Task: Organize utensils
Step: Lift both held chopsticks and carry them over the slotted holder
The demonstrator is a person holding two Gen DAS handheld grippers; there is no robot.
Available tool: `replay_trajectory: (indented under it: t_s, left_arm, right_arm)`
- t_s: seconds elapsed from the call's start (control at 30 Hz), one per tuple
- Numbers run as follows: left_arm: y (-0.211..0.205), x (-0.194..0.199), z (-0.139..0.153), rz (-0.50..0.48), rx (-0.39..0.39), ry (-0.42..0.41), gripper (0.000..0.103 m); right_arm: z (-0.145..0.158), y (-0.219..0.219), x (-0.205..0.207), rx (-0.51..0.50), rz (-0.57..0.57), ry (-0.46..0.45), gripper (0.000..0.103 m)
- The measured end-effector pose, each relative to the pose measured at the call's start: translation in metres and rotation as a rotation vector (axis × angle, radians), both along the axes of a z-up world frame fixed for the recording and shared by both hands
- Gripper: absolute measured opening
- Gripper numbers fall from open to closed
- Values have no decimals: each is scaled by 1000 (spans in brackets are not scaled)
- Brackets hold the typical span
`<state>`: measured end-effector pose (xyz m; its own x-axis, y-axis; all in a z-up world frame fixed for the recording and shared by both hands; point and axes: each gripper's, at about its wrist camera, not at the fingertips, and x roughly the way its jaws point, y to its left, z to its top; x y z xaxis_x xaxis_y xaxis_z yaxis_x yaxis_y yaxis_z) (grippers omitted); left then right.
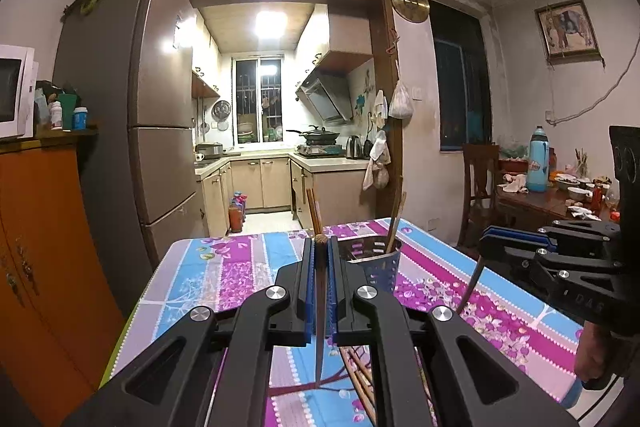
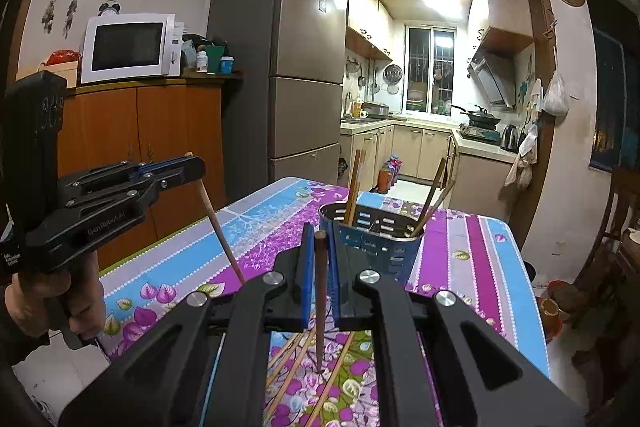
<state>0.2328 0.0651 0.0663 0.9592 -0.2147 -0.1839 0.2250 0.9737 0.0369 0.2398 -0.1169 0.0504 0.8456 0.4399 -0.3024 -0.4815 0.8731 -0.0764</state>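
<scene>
The left tongs (image 1: pixel 320 247) are clamped on a single dark wooden chopstick (image 1: pixel 319 307), which hangs nearly upright between the blue pads with its thin end pointing down toward the table (image 1: pixel 208 267). The right tongs (image 2: pixel 319 241) grip a second chopstick (image 2: pixel 320 307) the same way, its tip just above the flowered tablecloth. Each pair of tongs shows in the other's camera, held up off the table with its chopstick slanting downward. The blue perforated utensil holder (image 2: pixel 376 243) stands on the table just beyond both tongs, with several chopsticks leaning inside it. More loose chopsticks (image 2: pixel 296 359) lie flat on the cloth beneath the right tongs.
</scene>
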Motion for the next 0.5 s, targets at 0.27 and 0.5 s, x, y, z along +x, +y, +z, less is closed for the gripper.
replay_trajectory:
  t_s: [0.27, 0.5]
  left_arm:
    - [-2, 7, 22, -6, 0, 6, 7]
    - [-10, 12, 51, -26, 14, 14, 7]
  right_arm:
    - [20, -5, 12, 22, 3, -3, 6]
    - [36, -12, 22, 48, -2, -21, 6]
